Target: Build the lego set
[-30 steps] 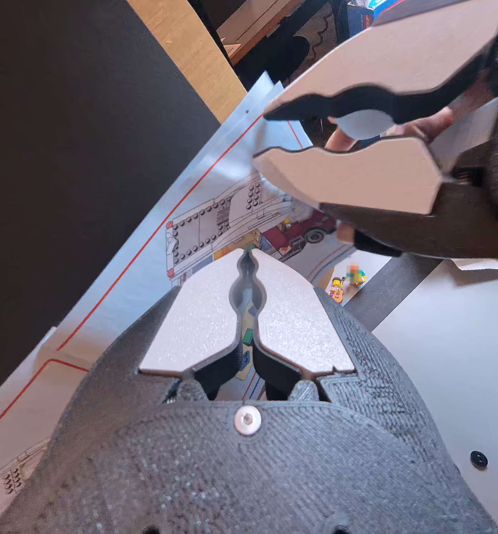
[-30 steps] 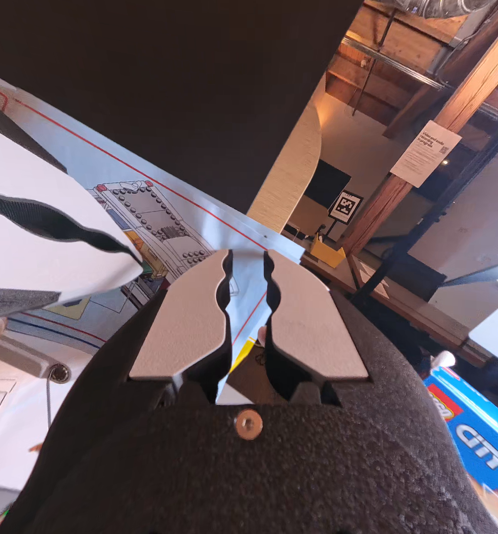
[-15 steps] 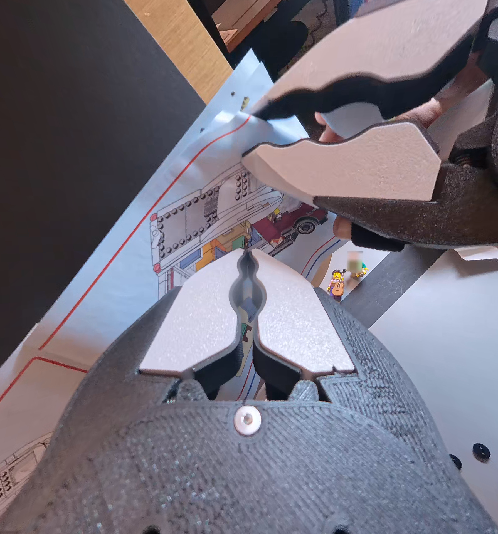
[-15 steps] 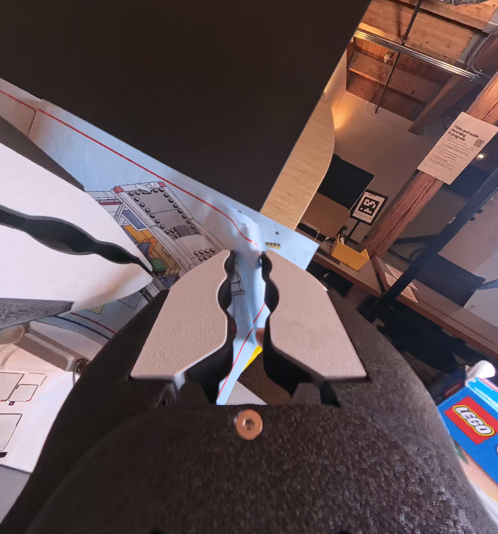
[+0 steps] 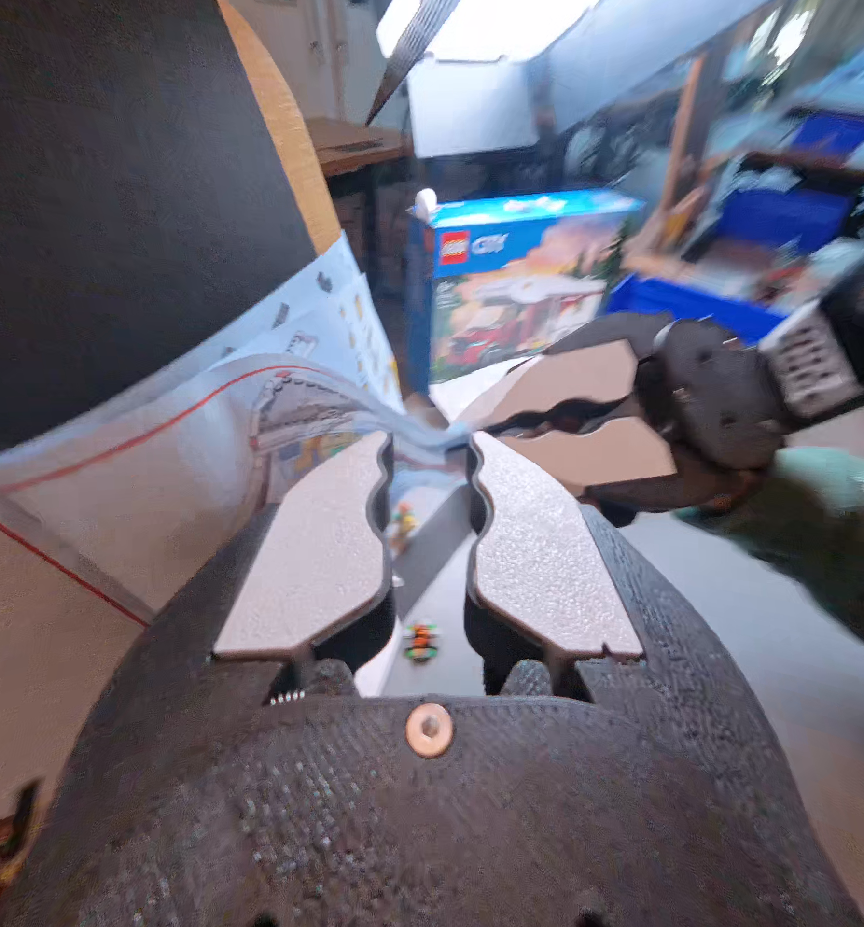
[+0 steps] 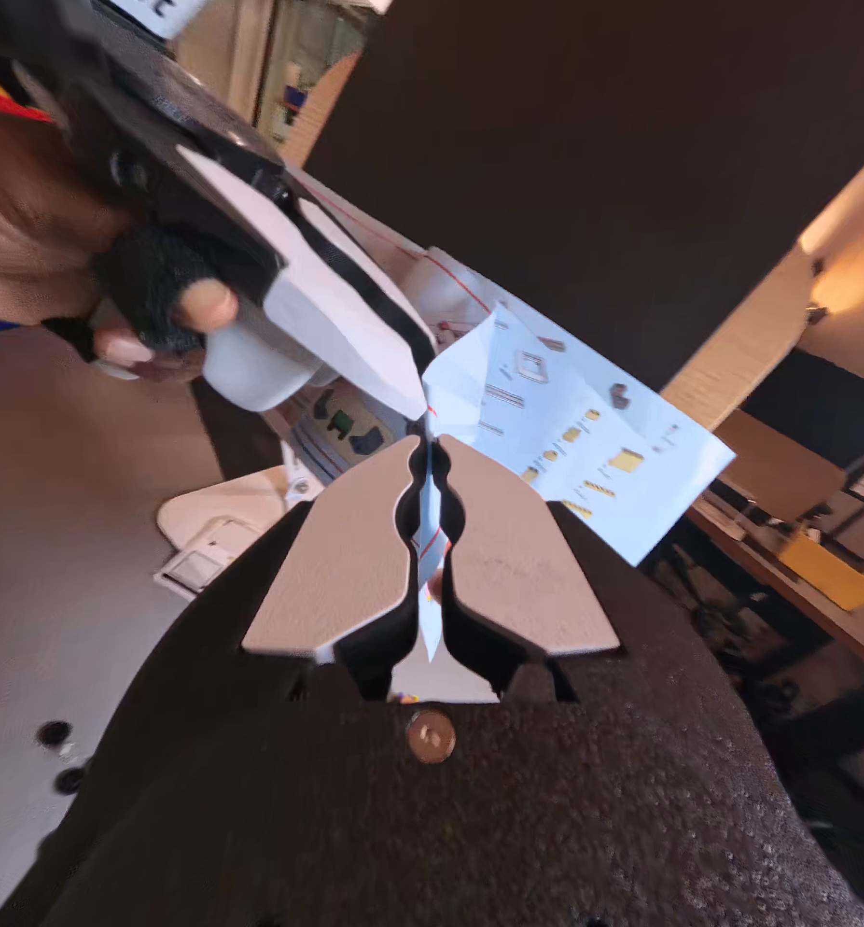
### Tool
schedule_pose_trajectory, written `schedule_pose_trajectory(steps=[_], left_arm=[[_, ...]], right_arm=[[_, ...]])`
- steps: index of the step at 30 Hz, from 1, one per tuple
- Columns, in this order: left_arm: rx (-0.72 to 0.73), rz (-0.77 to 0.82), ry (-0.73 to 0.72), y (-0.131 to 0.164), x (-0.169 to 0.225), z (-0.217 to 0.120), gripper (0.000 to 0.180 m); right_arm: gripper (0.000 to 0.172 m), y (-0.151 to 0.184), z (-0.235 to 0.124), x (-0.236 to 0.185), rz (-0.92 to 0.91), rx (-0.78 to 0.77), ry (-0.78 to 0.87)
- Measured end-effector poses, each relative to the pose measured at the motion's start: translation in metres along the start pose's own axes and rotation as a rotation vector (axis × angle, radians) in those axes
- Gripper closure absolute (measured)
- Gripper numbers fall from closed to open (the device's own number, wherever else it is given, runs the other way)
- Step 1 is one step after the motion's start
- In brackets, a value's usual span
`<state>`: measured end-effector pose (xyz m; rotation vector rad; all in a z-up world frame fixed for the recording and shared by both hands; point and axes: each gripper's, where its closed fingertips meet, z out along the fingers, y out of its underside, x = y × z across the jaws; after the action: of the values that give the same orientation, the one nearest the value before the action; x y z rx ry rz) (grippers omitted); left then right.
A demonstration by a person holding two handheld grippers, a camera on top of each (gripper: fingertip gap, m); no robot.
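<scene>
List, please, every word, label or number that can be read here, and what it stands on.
I quote no writing; its bearers:
Blue toy box: a logo and printing on the front.
Pale-blue instruction sheet: tiny markings, blurred.
White label, right wrist view's top edge: cut off.

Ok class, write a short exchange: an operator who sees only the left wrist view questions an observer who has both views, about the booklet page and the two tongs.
Operator: How deep does the page sit in the right tongs?
Observer: In the right wrist view it runs between both pads, from the tips back past their rear ends, with the tongs shut on it.
Operator: What is behind my left tongs that I cannot see?
Observer: A hand in a dark fingerless glove grips the handle.
</scene>
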<state>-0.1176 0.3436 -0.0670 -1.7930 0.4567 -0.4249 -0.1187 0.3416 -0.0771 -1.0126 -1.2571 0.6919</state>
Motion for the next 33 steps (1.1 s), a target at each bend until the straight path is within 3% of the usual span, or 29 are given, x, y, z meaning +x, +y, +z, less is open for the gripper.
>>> schedule_pose_trajectory(steps=[3, 4, 7, 12, 16, 21, 24, 26, 30, 33], left_arm=[[0.022, -0.198, 0.178, 0.002, 0.018, -0.017, 0.133], [0.036, -0.219, 0.177, 0.003, 0.016, -0.02, 0.139], [0.033, -0.226, 0.147, 0.009, 0.005, -0.032, 0.179], [0.034, -0.216, 0.15, 0.008, -0.007, -0.076, 0.18], [-0.02, -0.144, 0.087, 0.017, -0.023, -0.123, 0.18], [-0.126, -0.025, -0.164, 0.038, -0.08, -0.181, 0.18], [-0.192, 0.023, -0.277, 0.05, -0.11, -0.198, 0.18], [-0.208, 0.061, -0.323, 0.051, -0.12, -0.203, 0.18], [-0.266, 0.203, -0.453, 0.046, -0.145, -0.209, 0.18], [-0.3, 0.257, -0.502, 0.041, -0.156, -0.208, 0.18]], right_arm=[[0.169, -0.007, 0.004, -0.032, 0.012, -0.003, -0.17], [0.167, -0.009, 0.006, -0.044, 0.011, -0.008, -0.232], [0.155, -0.016, 0.008, -0.07, 0.074, -0.005, -0.385], [0.145, -0.033, 0.005, -0.069, 0.283, 0.083, -0.45], [0.145, -0.027, 0.03, -0.053, 0.278, 0.017, -0.276], [0.143, 0.007, 0.064, -0.012, -0.027, -0.268, 0.132], [0.142, 0.009, 0.07, 0.005, -0.246, -0.367, 0.349], [0.142, -0.003, 0.077, -0.006, -0.316, -0.336, 0.377], [0.143, -0.029, 0.096, -0.045, -0.31, -0.205, 0.252], [0.138, -0.015, 0.108, -0.052, -0.237, -0.277, 0.212]])
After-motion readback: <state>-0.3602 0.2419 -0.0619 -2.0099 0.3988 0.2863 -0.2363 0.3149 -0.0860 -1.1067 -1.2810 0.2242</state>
